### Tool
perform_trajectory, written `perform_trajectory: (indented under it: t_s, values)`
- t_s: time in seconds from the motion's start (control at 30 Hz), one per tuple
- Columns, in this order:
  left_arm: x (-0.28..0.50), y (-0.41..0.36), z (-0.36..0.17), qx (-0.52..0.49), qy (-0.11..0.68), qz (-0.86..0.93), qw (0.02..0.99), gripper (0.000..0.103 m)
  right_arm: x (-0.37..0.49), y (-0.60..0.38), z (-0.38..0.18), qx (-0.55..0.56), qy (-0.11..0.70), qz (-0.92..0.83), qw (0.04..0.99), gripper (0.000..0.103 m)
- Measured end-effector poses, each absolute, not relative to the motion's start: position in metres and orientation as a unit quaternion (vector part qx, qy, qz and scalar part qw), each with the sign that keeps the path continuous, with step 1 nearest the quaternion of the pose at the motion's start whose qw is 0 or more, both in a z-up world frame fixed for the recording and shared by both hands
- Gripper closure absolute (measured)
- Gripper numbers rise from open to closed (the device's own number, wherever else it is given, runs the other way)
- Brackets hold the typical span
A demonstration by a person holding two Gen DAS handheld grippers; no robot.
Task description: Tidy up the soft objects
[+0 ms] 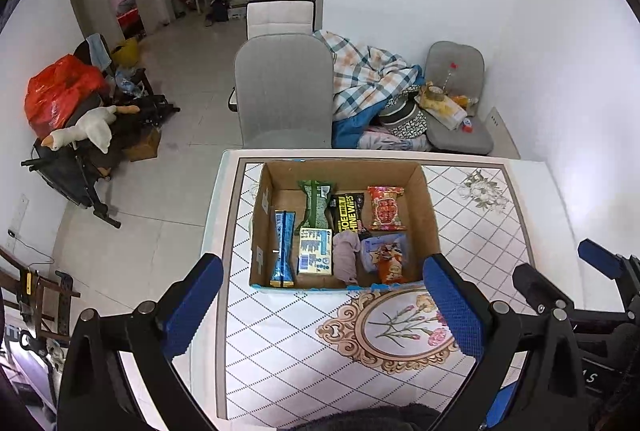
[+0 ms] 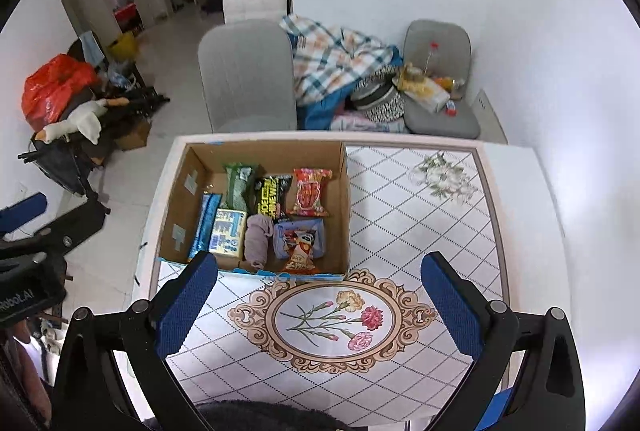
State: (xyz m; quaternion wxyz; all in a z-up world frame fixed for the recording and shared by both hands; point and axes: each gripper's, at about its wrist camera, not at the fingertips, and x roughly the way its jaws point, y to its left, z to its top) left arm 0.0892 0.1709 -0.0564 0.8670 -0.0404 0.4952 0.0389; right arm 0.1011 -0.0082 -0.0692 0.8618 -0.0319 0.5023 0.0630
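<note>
Both grippers hover near side of table [image 2: 440, 199], jaws wide apart, nothing held: left gripper [image 1: 324, 307], right gripper [image 2: 320, 307]. All soft items sit in box [image 1: 430, 227] at table's far-left part. Packets look light, crinkly, slippery; best pinched across the middle. Sock [image 1: 347, 256] is limp, would sag, grab mid-roll. Blue pack [image 1: 283, 250], green pack [image 1: 316, 209] and sock run long axis near-to-far; red pack [image 1: 386, 208] likewise, squat.
</note>
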Motion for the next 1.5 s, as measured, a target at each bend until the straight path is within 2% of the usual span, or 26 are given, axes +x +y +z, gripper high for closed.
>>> perform_trajectory:
  t_s: [0.53,1.5]
  values:
    - [0.049,0.167,-0.033,-0.033,0.479,0.062,0.875,0.000,0.061,-0.019,-0.021,-0.038,0.461,0.055,0.885,0.000]
    - [0.041,0.163,-0.033,-0.030,0.474,0.072,0.877,0.000,0.052,-0.037,-0.022,-0.031,0.461,0.027,0.886,0.000]
